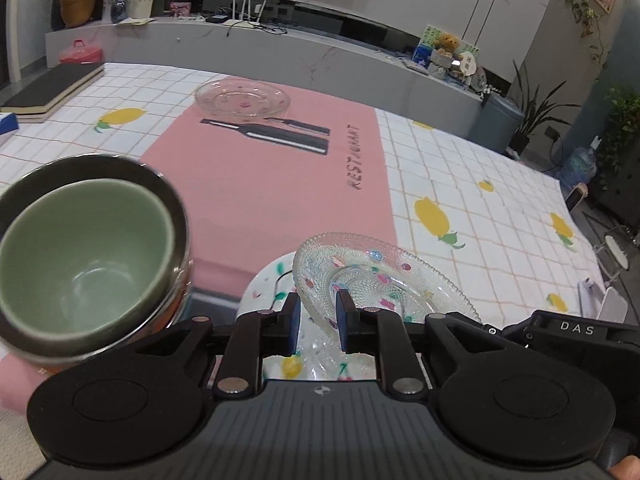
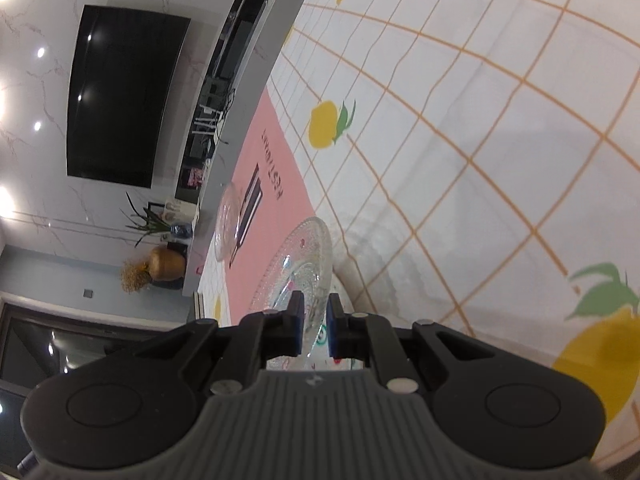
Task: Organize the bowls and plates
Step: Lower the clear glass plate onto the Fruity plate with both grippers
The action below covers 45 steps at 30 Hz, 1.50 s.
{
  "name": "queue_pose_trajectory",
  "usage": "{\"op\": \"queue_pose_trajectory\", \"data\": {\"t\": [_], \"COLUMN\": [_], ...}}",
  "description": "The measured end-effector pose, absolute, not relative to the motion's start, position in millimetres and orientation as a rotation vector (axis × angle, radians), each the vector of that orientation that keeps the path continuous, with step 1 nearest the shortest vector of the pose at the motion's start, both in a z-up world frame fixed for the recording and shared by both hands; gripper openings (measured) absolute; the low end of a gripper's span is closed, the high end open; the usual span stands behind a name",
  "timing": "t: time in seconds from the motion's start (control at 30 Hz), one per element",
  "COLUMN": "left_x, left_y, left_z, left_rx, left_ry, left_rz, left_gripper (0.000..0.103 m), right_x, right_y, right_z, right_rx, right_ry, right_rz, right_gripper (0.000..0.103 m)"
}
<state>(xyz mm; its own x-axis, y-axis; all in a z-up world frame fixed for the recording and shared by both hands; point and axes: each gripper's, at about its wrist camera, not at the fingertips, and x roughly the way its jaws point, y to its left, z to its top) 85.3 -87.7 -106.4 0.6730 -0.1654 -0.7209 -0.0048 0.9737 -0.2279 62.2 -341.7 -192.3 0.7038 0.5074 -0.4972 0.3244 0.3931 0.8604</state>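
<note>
The left gripper pinches the near rim of a glass plate, tilted above a white plate at the pink mat's near edge. The right gripper has its jaws pinched on the same glass plate. A green bowl sits inside a steel bowl left of the mat. Another glass plate rests at the mat's far end.
</note>
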Motion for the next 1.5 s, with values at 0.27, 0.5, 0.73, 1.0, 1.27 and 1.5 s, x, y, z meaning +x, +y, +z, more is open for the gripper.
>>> {"op": "queue_pose_trajectory", "data": {"t": [0.27,0.5,0.73,1.0,1.27,1.5], "left_x": [83.4,82.8,71.0,63.9,78.8,82.2], "left_y": [-83.8,-83.4,-92.6,-94.0,-78.5,-78.3], "left_z": [-120.3,-125.8,-114.5,-100.1,-109.9,-114.8], "left_rx": [-0.213,-0.217,-0.134,-0.115,-0.234,-0.258], "left_ry": [0.921,0.95,0.903,0.866,0.931,0.932], "left_rz": [-0.038,-0.035,0.01,0.008,-0.021,-0.045], "left_gripper": [0.027,0.028,0.035,0.037,0.039,0.039], "right_x": [65.6,67.4,71.4,71.7,71.2,70.0], "right_y": [-330.9,-319.1,-300.8,-303.3,-299.5,-294.7], "right_z": [-195.1,-178.5,-163.9,-167.9,-157.0,-137.7], "right_rx": [1.157,1.017,0.874,0.921,0.884,0.75], "right_ry": [0.903,0.897,0.917,0.95,0.993,0.949], "right_rz": [0.137,0.09,0.082,0.078,0.015,-0.037], "right_gripper": [0.01,0.006,0.008,0.008,0.017,0.027]}}
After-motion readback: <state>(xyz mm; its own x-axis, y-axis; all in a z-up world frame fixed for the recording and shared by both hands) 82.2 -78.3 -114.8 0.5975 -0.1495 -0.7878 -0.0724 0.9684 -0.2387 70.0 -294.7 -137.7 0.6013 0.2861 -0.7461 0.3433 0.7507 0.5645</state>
